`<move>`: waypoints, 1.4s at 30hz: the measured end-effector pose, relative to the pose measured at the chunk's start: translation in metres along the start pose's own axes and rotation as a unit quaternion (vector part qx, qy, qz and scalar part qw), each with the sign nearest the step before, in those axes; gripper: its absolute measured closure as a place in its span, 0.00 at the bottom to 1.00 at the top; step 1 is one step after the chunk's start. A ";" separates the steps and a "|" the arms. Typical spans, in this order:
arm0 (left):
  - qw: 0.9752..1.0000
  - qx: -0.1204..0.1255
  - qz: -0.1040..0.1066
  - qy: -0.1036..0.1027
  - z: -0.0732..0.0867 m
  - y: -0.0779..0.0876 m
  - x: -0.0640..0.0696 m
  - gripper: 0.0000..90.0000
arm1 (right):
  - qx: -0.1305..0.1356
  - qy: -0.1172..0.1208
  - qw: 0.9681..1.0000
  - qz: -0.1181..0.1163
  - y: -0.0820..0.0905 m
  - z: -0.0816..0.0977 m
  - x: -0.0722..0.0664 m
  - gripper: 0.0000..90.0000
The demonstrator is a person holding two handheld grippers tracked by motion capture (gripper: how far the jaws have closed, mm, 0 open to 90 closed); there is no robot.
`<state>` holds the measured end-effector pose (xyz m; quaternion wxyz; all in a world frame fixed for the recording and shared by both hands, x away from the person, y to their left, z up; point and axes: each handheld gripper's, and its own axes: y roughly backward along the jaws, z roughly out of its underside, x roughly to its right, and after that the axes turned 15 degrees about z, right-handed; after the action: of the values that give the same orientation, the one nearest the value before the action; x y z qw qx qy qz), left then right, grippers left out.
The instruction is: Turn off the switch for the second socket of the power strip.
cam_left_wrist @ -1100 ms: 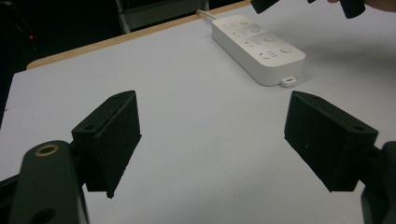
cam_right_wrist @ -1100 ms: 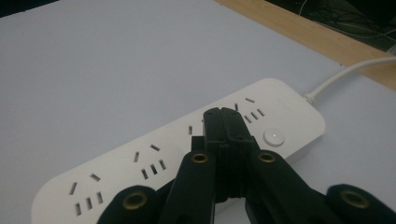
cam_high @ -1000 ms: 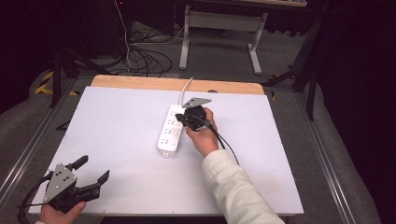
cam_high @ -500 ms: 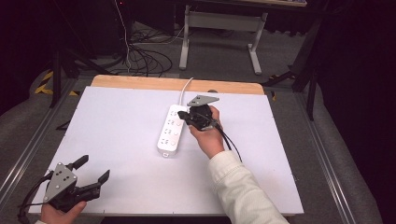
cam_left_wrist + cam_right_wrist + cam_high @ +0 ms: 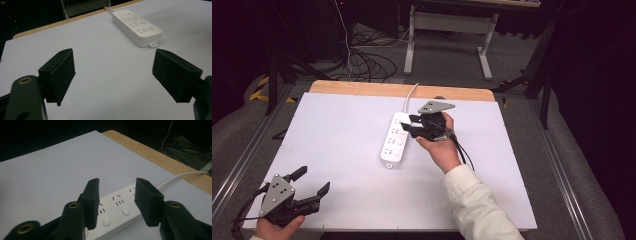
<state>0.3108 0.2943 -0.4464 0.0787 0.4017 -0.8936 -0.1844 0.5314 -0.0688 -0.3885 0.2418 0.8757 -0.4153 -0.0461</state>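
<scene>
Power strip [image 5: 394, 141] is what the work centres on: it lies near the middle of the white table [image 5: 332, 145], long axis running near to far, its white cord [image 5: 411, 94] leaving the far end toward the wooden far edge.

Right gripper [image 5: 408, 126] hangs just over the strip's far half, jaws parted a moderate way and holding nothing. In the right gripper view the right gripper [image 5: 116, 189] straddles a row of sockets and round switch buttons [image 5: 126, 211], so the pose reads as lining up to press a button or to take hold of the strip's body; whether a jaw touches the plastic I cannot tell.

Left gripper [image 5: 310, 182] sits at the near left corner of the table, well apart from the strip, jaws spread wide and empty. In the left gripper view the left gripper [image 5: 113, 68] faces the power strip [image 5: 137, 28] from a distance, which looks like a waiting pose that keeps clear of the other hand.

No bin, box or tray is on the table; the strip's sockets all appear empty, with no plug in any.
</scene>
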 end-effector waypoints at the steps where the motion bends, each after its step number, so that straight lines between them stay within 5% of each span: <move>1: 1.000 0.001 0.000 0.000 0.000 0.000 0.000 0.21 | -0.001 -0.001 1.000 0.002 0.004 -0.001 0.000 0.56; 13: 1.000 0.005 0.001 0.003 -0.002 -0.002 0.001 0.21 | -0.018 -0.012 1.000 -0.003 0.050 0.011 0.008 0.33; 28: 1.000 0.013 -0.001 0.011 -0.002 0.001 0.000 0.21 | -0.015 0.003 1.000 -0.008 0.101 0.047 0.016 0.26; 42: 0.999 0.013 0.021 0.026 -0.005 0.007 -0.001 0.21 | -0.001 -0.020 1.000 -0.011 0.128 0.093 0.018 0.23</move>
<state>0.3078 0.2978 -0.4388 0.1001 0.3882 -0.9019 -0.1605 0.4261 -0.1868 -0.4087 0.2342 0.8789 -0.4102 -0.0670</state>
